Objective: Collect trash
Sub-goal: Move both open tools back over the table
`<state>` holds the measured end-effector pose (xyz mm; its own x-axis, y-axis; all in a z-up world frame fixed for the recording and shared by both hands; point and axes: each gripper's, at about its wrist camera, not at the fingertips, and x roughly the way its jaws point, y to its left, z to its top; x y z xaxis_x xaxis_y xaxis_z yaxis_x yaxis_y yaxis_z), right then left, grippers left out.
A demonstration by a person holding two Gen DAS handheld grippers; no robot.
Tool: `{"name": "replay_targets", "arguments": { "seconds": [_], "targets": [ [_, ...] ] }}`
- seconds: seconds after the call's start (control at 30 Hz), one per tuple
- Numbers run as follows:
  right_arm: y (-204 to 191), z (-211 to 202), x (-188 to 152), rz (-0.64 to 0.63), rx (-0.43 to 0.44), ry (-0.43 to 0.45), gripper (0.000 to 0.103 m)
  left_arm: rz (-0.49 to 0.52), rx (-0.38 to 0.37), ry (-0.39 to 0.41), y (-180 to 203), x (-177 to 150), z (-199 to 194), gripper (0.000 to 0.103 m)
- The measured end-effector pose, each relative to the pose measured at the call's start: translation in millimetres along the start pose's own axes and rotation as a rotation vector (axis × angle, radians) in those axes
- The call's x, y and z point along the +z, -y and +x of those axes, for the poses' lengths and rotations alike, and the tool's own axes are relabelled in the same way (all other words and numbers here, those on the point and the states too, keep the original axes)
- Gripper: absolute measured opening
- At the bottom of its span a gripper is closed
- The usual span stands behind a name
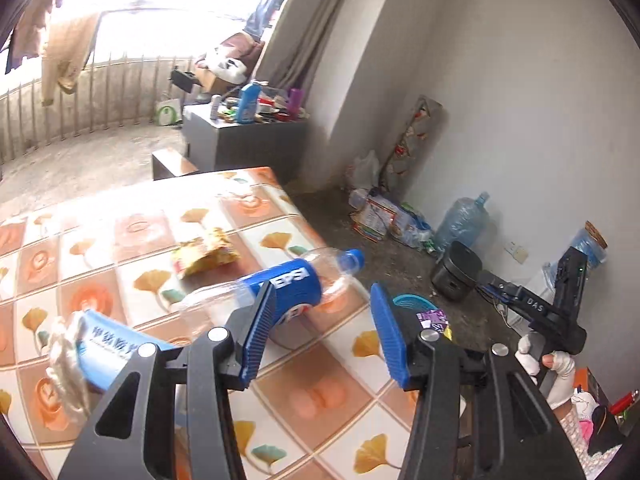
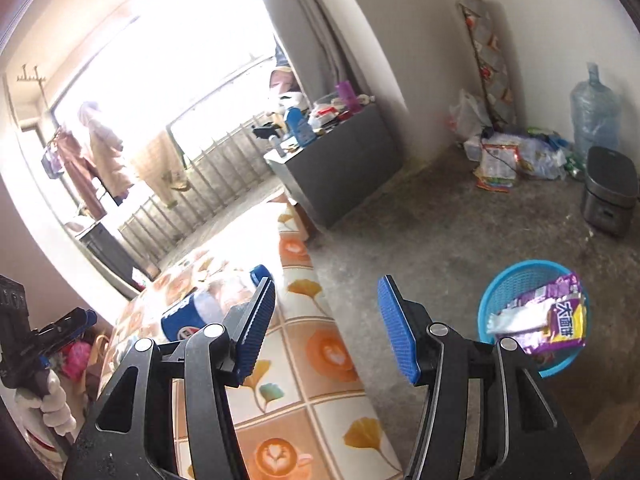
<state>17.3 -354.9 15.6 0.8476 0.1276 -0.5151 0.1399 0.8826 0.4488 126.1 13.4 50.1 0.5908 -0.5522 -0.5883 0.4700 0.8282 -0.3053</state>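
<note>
The left gripper (image 1: 322, 332) hangs above the table (image 1: 132, 240) with its blue ribbed pads standing apart and nothing between them; the pads touch no object. Just beyond its left pad, on the table's patterned cloth of ginkgo leaves and coffee cups, lies an empty Pepsi bottle (image 1: 280, 284) on its side, its blue cap pointing toward the table's far-right edge. Past the bottle, further onto the table, rests a crumpled yellow snack wrapper (image 1: 206, 252). Nearer the camera, at the table's left, lies a blue-and-white packet (image 1: 116, 348) with something white and bunched against it, possibly a glove or tissue; the blur makes it hard to tell.

The right gripper (image 2: 326, 326) is also held with its pads apart and empty, hovering over the table's right edge, where the cloth drops to the grey concrete floor (image 2: 420, 240). From its view the Pepsi bottle (image 2: 200, 312) lies on the table just left of its left pad.

Off the table to the right, down on the floor, stands a blue basket (image 2: 516, 280) holding a purple snack wrapper (image 2: 560, 312) and a clear plastic piece. In the left wrist view the same basket (image 1: 412, 302) peeks out behind the right pad.

Beyond the table's far end stands a dark cabinet (image 1: 248, 140) crowded with bottles. Further from the table, against the wall, sit a black rice cooker (image 2: 610, 188), a large water jug (image 2: 596, 116) and a heap of bags and packaging (image 2: 516, 156).

A gloved hand (image 1: 556, 368) grips the right gripper's handle in the left wrist view.
</note>
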Motion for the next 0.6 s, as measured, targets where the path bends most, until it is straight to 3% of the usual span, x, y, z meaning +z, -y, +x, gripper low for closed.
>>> {"name": "replay_targets", "arguments": {
  "seconds": [0.2,0.4,0.6],
  "targets": [
    [-94.6,30.6,-13.9,-0.219,0.193,-0.088,0.054,-0.185,0.191,0.040,-99.9,-48.7,-63.1,0.048],
    [-183.8,75.5,-39.2,-0.368,0.371,-0.233,0.060,-0.295,0.238,0.020,-144.8,-86.4,-77.6,0.048],
    [-250.2,111.5,-72.2,-0.561,0.425,-0.377,0.072,-0.322,0.252,-0.017,-161.8,-100.3,-62.7,0.048]
  ]
}}
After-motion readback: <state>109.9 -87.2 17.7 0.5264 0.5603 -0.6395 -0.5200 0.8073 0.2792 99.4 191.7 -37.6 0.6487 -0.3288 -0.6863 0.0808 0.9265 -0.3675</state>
